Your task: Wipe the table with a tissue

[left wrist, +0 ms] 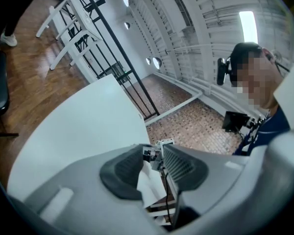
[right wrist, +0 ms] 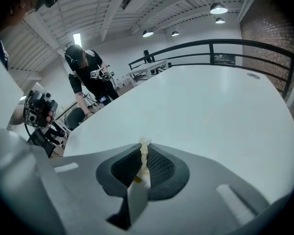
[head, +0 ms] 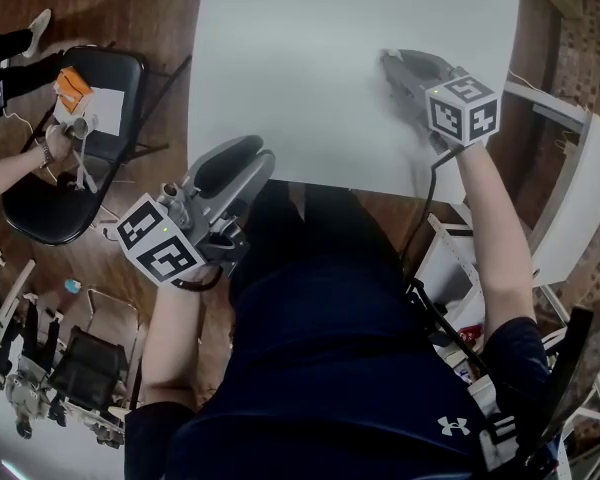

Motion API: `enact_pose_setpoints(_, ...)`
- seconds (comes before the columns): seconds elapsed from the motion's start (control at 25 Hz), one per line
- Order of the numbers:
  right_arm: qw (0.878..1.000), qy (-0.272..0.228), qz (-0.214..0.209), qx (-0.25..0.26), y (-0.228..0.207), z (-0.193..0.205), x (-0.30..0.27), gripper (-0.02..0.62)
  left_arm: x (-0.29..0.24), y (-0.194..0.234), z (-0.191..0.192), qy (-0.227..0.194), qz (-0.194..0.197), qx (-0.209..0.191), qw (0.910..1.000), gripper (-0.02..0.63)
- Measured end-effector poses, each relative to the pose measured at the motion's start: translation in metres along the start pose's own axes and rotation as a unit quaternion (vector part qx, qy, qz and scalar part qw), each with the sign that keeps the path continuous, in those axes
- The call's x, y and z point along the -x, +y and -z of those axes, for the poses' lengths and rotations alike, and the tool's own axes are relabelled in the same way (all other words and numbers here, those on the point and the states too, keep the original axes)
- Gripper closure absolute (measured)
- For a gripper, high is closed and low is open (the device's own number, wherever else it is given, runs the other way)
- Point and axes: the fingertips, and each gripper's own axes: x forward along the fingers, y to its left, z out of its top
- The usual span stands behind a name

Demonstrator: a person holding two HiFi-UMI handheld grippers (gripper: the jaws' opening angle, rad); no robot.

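right gripper (head: 390, 60): jaws closed on the tissue (right wrist: 144, 154), which is pinched along the seam between the two pads.
tissue: a thin, crumpled strip. its long axis runs along the jaws, and a small tuft pokes out past the tips. in the head view i cannot pick it out.
table (head: 310, 68): white top, bare where it shows. it spreads ahead of and below the right gripper's tips.
key relation: the tuft points forward and down at the tabletop, towards the right half of the table. whether it touches the surface i cannot tell. only the short end beyond the tips can reach the top.
left gripper (head: 260, 153): jaws a little apart and nothing pinched that i can see. the white shape in the gap looks like furniture behind it, though i am not sure. it sits at the near edge of the table, pointing along that edge.
nearer hand: the right one, already over the tabletop with the tissue. the left is well apart from it.
step, as i judge it: bringing the tissue to the surface to wipe.
next move calls for: lowering the tips so the tuft meets the top, then a sweep across it.
risk: with so little tissue showing, the hard jaw tips may scrape the table instead.
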Motion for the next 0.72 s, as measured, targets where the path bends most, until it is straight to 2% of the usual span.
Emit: enact_pose_setpoints(0.72,1.0,0.007,0.011,-0.019,0.017,0.032,0.013,0.568,0.005,-0.013,0.013,0.006,0.005,-0.002,1.0,0.474)
